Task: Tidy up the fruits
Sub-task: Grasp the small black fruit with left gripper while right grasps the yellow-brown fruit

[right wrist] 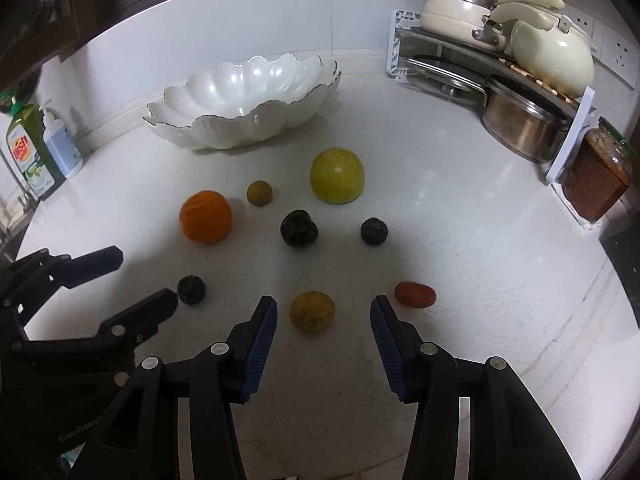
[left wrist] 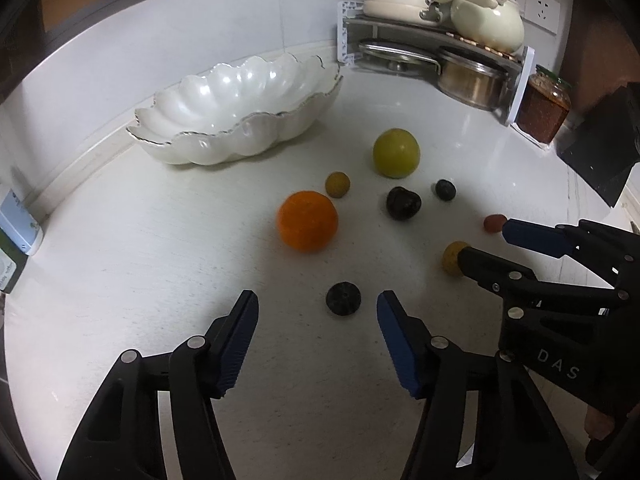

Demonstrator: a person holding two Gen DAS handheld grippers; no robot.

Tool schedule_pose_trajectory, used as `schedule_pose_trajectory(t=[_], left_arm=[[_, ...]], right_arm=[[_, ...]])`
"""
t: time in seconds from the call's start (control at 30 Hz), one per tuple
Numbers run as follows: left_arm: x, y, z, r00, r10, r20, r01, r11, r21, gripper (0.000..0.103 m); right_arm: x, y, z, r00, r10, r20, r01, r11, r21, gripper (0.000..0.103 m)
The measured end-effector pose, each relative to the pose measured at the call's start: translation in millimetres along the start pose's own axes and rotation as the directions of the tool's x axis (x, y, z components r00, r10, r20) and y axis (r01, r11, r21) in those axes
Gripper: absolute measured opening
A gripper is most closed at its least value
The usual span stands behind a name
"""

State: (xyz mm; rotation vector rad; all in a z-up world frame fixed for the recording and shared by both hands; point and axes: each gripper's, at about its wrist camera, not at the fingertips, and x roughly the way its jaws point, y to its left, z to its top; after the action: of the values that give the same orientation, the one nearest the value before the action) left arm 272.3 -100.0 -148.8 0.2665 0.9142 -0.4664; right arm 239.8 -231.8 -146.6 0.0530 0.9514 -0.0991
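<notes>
In the left wrist view, a carton [left wrist: 16,224] sits at the far left edge on the white countertop [left wrist: 160,280]. A scalloped white bowl [left wrist: 240,116] with a silver rim stands in the upper left, empty. Right of it and lower, an orange [left wrist: 307,220] lies mid-frame, with a small olive-brown fruit [left wrist: 337,185] just above its right side. The left gripper [left wrist: 318,300] reaches in from the bottom, its jaws released and spread, a small dark fruit [left wrist: 343,298] between the tips but apart from both pads. Further right lie a yellow-green citrus [left wrist: 396,153], a dark plum-like fruit [left wrist: 403,203] and a small dark round fruit [left wrist: 445,189]. At the right edge the right gripper [left wrist: 484,240] enters, jaws released, a small yellow fruit [left wrist: 454,258] at its lower tip and a small red fruit [left wrist: 494,223] at its upper tip. A rack of pots [left wrist: 440,32] and a jar [left wrist: 544,108] fill the upper right.

In the right wrist view, a green dish-soap bottle [right wrist: 30,152] and a pump bottle [right wrist: 60,148] stand at the left edge. The left gripper [right wrist: 146,276] comes in below them, the dark fruit [right wrist: 191,289] at its tips. The right gripper [right wrist: 324,306] rises from the bottom centre, unclenched, the yellow fruit [right wrist: 312,312] in the gap, touching neither pad; the red fruit [right wrist: 415,295] lies just beyond the right finger.
</notes>
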Motion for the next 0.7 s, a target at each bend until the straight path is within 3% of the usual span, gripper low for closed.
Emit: schedule_pose_trajectory(t=[0.23, 0.7], left_arm=[[8.8, -4.6, -1.1, 1.0, -0.018, -0.011, 0.018, 1.0, 0.002, 0.05], [25.6, -7.2, -3.4, 0.999, -0.029, -0.024, 0.029, 1.0, -0.002, 0.04]], right_arm=[[9.0, -2.6, -2.8, 1.0, 0.013, -0.018, -0.013, 1.0, 0.006, 0.05], [21.7, -0.2, -4.7, 0.999, 0.024, -0.025, -0.025, 1.0, -0.017, 0.05]])
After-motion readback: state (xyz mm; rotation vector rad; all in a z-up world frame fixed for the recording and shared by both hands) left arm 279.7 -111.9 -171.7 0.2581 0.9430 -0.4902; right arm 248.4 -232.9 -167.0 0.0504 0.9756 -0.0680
